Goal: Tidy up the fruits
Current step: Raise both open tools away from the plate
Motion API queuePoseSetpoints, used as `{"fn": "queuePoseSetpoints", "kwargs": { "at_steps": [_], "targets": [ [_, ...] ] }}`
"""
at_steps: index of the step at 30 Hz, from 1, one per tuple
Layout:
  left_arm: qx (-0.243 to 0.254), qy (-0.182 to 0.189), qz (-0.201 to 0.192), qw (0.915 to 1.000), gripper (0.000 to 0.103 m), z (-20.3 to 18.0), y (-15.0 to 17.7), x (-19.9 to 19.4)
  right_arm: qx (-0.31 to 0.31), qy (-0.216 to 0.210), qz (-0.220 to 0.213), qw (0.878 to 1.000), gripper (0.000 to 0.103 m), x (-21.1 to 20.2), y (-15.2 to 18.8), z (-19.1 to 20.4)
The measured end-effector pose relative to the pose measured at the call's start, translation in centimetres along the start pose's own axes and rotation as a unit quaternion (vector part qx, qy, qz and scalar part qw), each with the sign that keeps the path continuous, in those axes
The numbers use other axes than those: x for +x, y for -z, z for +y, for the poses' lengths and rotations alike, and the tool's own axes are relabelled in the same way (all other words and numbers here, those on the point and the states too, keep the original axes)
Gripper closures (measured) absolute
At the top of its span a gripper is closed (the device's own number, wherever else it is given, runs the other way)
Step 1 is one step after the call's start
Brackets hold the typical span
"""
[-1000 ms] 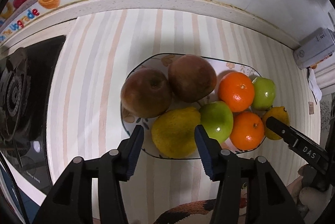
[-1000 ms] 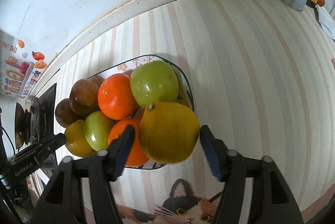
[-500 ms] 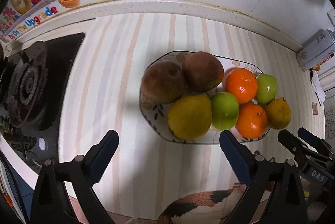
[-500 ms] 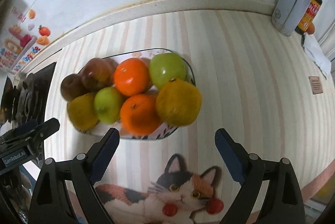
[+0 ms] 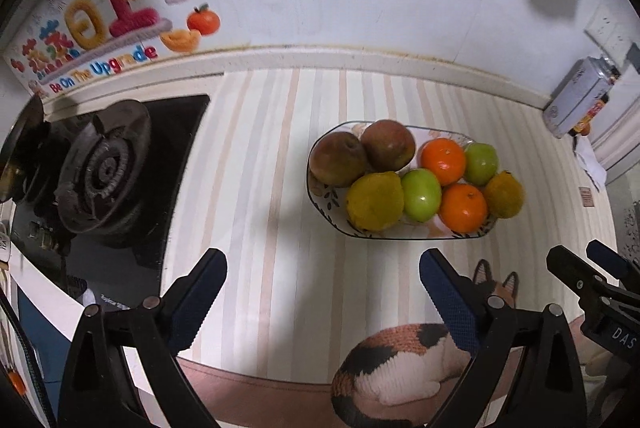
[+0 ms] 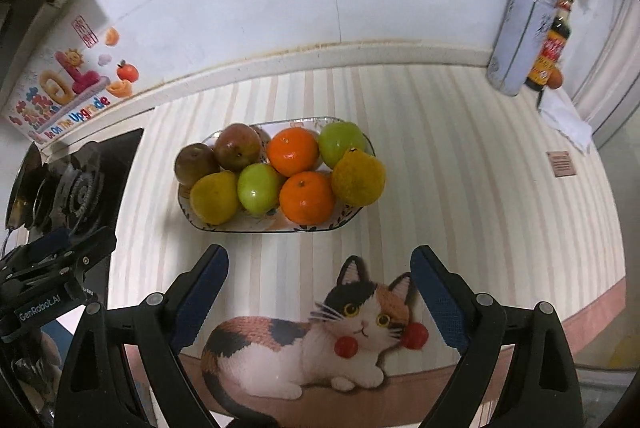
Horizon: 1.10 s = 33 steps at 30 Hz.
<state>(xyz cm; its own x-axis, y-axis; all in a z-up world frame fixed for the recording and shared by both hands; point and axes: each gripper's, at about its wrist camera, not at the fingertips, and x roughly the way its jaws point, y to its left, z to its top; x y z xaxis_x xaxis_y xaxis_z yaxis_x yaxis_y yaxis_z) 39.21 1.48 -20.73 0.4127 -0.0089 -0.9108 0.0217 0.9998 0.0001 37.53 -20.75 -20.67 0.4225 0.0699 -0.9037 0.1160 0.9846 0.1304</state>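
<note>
A patterned oval plate (image 5: 320, 193) (image 6: 240, 226) on the striped mat holds the fruit: two brown-red fruits (image 5: 340, 163), two yellow pears (image 5: 374, 201) (image 6: 358, 177), two green apples (image 5: 422, 193) and two oranges (image 6: 294, 151). My left gripper (image 5: 323, 260) hangs open above the mat, short of the plate's near rim, with nothing between its fingers. My right gripper (image 6: 319, 256) is likewise open and empty, above the cat picture in front of the plate. Each gripper shows at the edge of the other's view: the right gripper (image 5: 588, 268) and the left gripper (image 6: 68, 248).
A gas burner (image 5: 100, 167) on a black hob lies left of the mat. At the back right corner stand a spray can (image 6: 520, 39) and a sauce bottle (image 6: 550, 47), with a white cloth (image 6: 568, 115) beside them. The cat picture (image 6: 340, 328) marks the mat's near edge.
Both grippers spread their jaws wide and drew up and back from the plate. The yellow pears that stood between their fingers stay on the plate.
</note>
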Motion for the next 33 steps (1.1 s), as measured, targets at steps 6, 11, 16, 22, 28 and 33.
{"fn": "queuePoseSetpoints", "kwargs": {
  "at_steps": [6, 11, 16, 22, 28, 33],
  "targets": [
    [0.014, 0.009, -0.039, 0.9991, 0.004, -0.1, 1.3, -4.6, -0.001, 0.009, -0.034, 0.999, 0.008, -5.1, 2.0, 0.6],
    [0.025, 0.014, -0.075, 0.9967, 0.004, -0.3, 2.7, -8.8, -0.004, 0.01, -0.057, 0.998, 0.008, -9.0, 3.9, 1.2],
    [0.029, 0.025, -0.095, 0.9947, 0.004, -0.4, 4.5, -12.0, -0.007, 0.006, -0.071, 0.997, 0.008, -12.1, 6.0, 2.0],
    [0.024, 0.034, -0.101, 0.994, 0.004, -0.3, 6.3, -13.9, -0.01, 0.003, -0.082, 0.997, 0.006, -14.6, 7.7, 2.4],
    [0.018, 0.034, -0.102, 0.9941, 0.004, -0.8, 7.3, -14.4, -0.007, -0.024, -0.081, 0.996, 0.005, -15.1, 7.8, 1.5],
    [0.008, 0.011, -0.081, 0.9966, 0.004, -2.0, 7.3, -12.1, 0.022, -0.067, -0.042, 0.997, 0.005, -11.3, 6.9, -2.2]
  ]
}}
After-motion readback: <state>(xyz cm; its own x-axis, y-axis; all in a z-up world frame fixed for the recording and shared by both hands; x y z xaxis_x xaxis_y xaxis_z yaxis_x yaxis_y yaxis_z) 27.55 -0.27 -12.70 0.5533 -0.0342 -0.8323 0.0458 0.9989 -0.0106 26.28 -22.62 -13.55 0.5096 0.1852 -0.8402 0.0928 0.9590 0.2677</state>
